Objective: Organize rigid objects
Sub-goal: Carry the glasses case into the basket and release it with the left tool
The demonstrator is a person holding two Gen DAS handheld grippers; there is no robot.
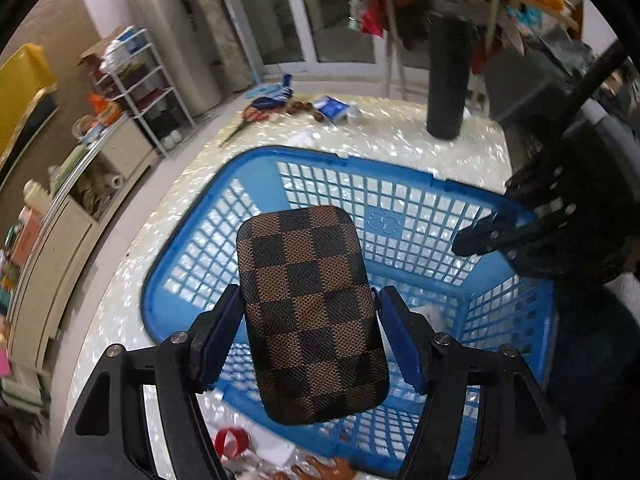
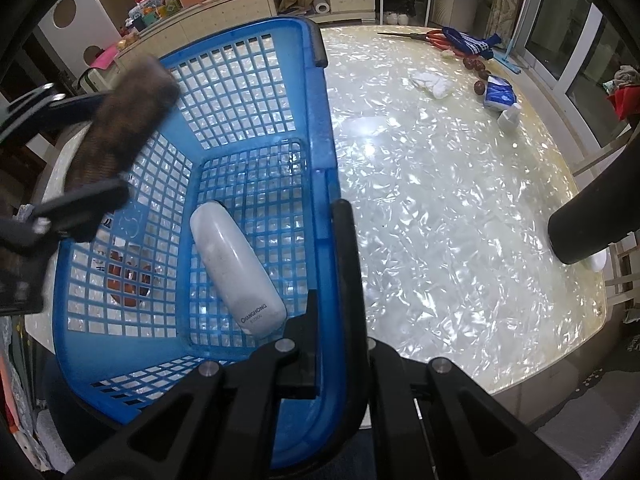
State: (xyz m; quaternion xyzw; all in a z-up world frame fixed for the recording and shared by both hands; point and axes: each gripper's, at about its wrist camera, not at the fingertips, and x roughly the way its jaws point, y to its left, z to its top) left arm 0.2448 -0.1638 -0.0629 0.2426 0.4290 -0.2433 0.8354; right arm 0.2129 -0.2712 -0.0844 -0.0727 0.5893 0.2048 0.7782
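Note:
My left gripper [image 1: 310, 304] is shut on a brown and black checkered case [image 1: 308, 312], one pad on each long side, and holds it above the blue mesh basket [image 1: 192, 216]. In the right wrist view the case [image 2: 124, 120] is blurred over the basket's left side, in the left gripper [image 2: 104, 146]. A white CHANGHONG remote [image 2: 236, 268] lies on the basket floor. My right gripper [image 2: 332, 248] is shut on the basket's right rim [image 2: 316, 80], one finger inside the wall and one outside. The left wrist view shows the right gripper [image 1: 492, 236] at that rim.
A black cylinder [image 2: 580, 228] stands on the pearly table [image 2: 440, 200] to the right. Red scissors [image 2: 436, 38], a blue tissue pack [image 2: 498, 94], a white cloth [image 2: 432, 82] and dark fruits lie at the far edge. A red roll [image 1: 232, 442] sits beside the basket.

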